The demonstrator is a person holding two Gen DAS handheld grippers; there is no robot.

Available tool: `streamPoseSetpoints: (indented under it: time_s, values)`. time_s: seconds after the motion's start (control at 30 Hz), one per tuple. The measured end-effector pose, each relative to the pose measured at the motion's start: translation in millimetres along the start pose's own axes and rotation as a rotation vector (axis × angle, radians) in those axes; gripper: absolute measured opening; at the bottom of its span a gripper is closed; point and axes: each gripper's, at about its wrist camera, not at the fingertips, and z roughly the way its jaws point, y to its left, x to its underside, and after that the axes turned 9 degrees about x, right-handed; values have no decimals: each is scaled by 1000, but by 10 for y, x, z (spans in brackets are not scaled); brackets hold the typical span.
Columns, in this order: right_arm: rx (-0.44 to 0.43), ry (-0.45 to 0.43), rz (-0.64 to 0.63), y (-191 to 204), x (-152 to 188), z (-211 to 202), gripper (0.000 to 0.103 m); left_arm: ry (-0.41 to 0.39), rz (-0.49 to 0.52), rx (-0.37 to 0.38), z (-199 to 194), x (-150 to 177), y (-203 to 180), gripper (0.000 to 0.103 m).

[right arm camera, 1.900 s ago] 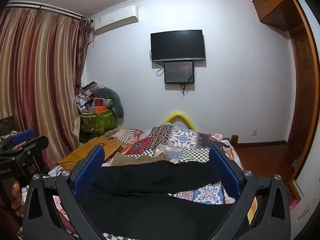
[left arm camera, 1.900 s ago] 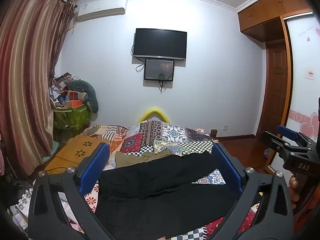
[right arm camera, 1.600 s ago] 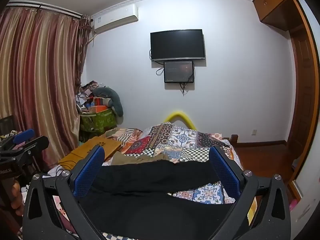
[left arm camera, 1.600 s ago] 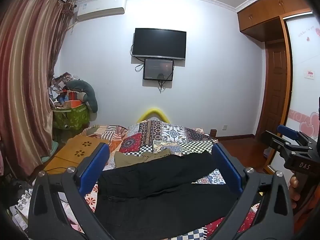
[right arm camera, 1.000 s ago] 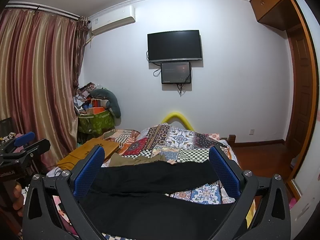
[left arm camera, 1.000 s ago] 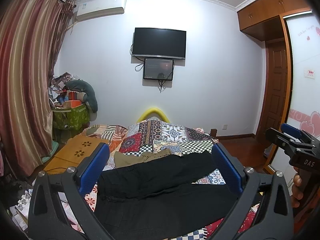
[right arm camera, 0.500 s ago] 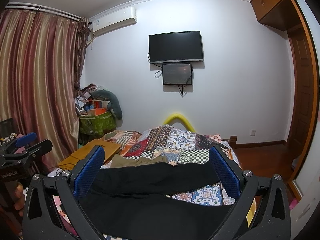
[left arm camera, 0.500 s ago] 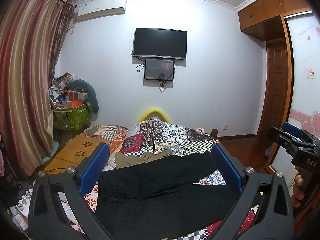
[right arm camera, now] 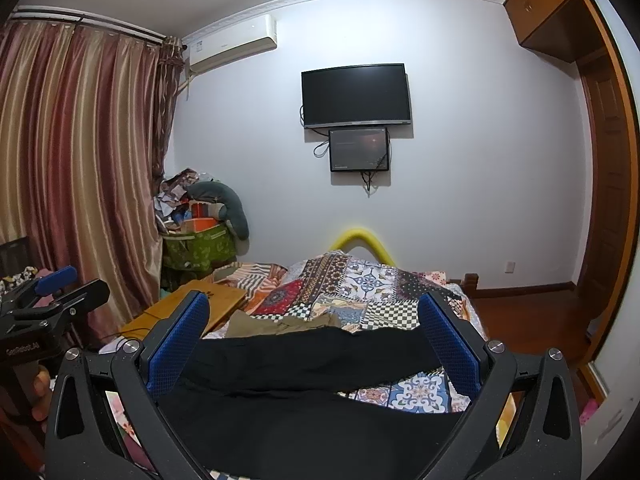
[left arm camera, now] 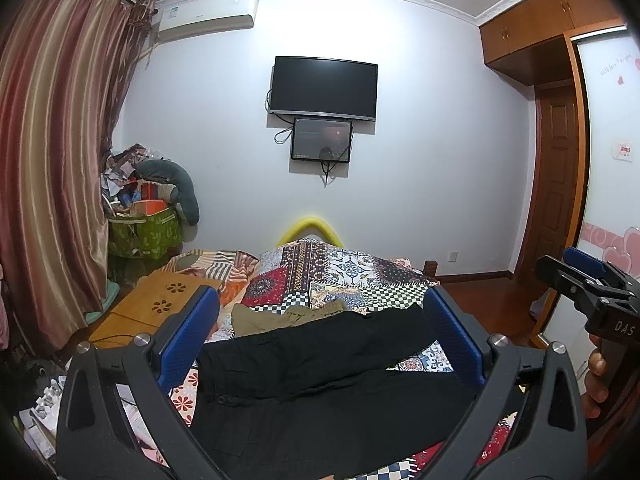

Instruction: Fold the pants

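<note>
I have both grippers held level above the near end of the bed, looking along it toward the far wall. The left gripper (left arm camera: 320, 344) has its blue-padded fingers (left arm camera: 188, 340) spread wide with nothing between them, and the right gripper (right arm camera: 316, 344) is spread just as wide and equally empty. In the left view I see the right gripper off at the right edge, a hand (left arm camera: 596, 376) wrapped around its handle; in the right view the left gripper sits at the left edge, also gripped by a hand (right arm camera: 38, 392).

The black pants (left arm camera: 320, 376) lie flat on the patchwork bedspread (left arm camera: 340, 272) directly below and ahead of both grippers. Their long axis runs crosswise to my view — waistband to the left (a button shows there), legs reaching to the right. The two legs part toward the right, leaving a wedge of bedspread visible between them. A crumpled olive garment (left arm camera: 276, 316) lies just beyond the pants, touching their far edge.

On the left, a wooden lap desk (left arm camera: 156, 308) sits near the waistband end, with curtains (left arm camera: 52, 160) beyond it. The right edge of the bed drops to open wooden floor (left arm camera: 488, 304). Past the olive garment the bedspread is bare up to the yellow footboard (left arm camera: 312, 228).
</note>
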Motion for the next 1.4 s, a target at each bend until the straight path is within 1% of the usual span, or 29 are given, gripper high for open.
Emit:
streamPoseSetpoints:
  time_s: [1.13, 1.3, 1.4]
  values:
    - [-8, -1, -13, 84, 19, 31, 103, -1, -14, -9, 35, 13, -1, 103]
    - [20, 13, -30, 61, 69, 156, 103, 29, -14, -17, 170, 34, 78, 103]
    - [49, 40, -38, -28, 140, 319, 103, 55, -21, -53, 334, 59, 202, 103]
